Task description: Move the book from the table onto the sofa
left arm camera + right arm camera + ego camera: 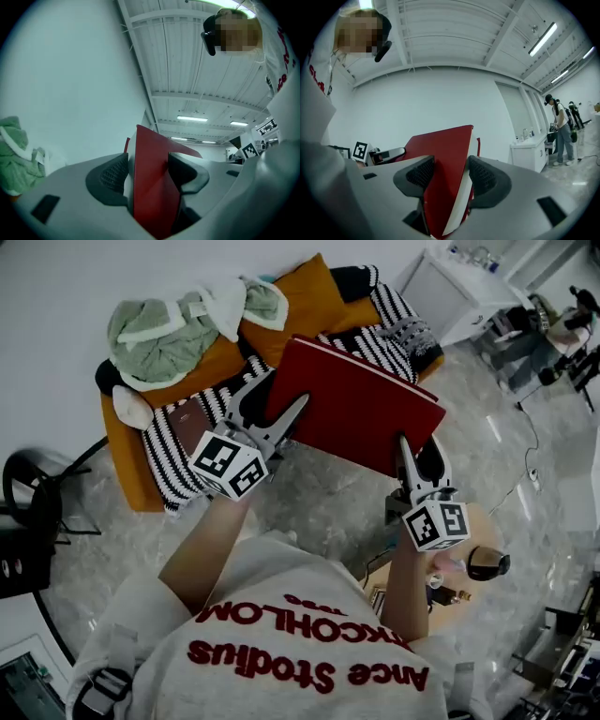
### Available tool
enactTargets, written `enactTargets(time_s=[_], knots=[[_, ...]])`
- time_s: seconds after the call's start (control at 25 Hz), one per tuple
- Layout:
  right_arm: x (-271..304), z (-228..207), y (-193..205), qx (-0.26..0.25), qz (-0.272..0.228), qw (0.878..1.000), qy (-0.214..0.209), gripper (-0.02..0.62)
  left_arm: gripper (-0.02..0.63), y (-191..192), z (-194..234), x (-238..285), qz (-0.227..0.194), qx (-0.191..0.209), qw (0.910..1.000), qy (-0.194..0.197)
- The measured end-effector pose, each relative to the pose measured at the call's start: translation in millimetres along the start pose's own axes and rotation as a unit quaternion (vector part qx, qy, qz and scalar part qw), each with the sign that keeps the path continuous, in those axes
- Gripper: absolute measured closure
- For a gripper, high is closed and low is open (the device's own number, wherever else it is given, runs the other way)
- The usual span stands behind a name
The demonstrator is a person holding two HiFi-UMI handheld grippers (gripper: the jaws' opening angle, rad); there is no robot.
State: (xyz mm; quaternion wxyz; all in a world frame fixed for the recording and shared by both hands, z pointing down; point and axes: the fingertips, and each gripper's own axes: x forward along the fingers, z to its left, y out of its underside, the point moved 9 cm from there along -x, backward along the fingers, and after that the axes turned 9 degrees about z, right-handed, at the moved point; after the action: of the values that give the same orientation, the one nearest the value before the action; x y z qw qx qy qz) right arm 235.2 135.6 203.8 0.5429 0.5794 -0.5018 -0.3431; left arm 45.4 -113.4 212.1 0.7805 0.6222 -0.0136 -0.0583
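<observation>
A large red hardcover book (361,404) hangs in the air between both grippers, over the floor in front of the sofa (187,395). My left gripper (281,399) is shut on the book's left edge, its black pads pressing the red cover (150,187) from both sides. On the right near corner my right gripper (419,457) is shut too, with the cover and white page block (450,178) pinched between its pads. The sofa is orange, with a black-and-white striped throw, at the upper left of the head view.
A green and white garment (173,329) lies heaped on the sofa's left end, orange cushions (314,292) behind it. A black stool (33,493) stands at far left. A round wooden table (469,568) with small items is at lower right. A white counter (450,287) and people stand at upper right.
</observation>
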Motion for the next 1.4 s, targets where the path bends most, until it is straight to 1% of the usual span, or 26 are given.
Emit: enactTargets(time_s=[0.28, 0.44, 0.64, 0.8, 0.96, 1.4], knots=[[59.7, 30.4, 2.2, -0.007, 0.020, 0.997, -0.068, 0.337, 0.348, -2.1, 41.1, -43.2, -0.009, -0.008, 0.9972, -0.073], [82.7, 41.7, 3.5, -0.013, 0.032, 0.994, -0.101, 0.337, 0.348, -1.5, 52.5, -61.7, -0.016, -0.010, 0.9940, -0.108], [102.4, 55.8, 6.3, -0.021, 0.035, 0.990, -0.135, 0.337, 0.348, 3.2, 59.9, -84.2, -0.025, -0.021, 0.9887, -0.146], [113.7, 61.3, 5.7, -0.019, 0.038, 0.987, -0.153, 0.337, 0.348, -0.1, 63.3, -92.6, -0.027, -0.018, 0.9860, -0.163], [123.1, 60.2, 8.1, -0.017, 0.039, 0.986, -0.162, 0.337, 0.348, 3.0, 67.7, -92.4, -0.026, -0.020, 0.9843, -0.173], [167.3, 31.5, 8.6, -0.011, 0.056, 0.983, -0.172, 0.337, 0.348, 10.3, 95.4, -55.7, -0.017, -0.033, 0.9822, -0.184]])
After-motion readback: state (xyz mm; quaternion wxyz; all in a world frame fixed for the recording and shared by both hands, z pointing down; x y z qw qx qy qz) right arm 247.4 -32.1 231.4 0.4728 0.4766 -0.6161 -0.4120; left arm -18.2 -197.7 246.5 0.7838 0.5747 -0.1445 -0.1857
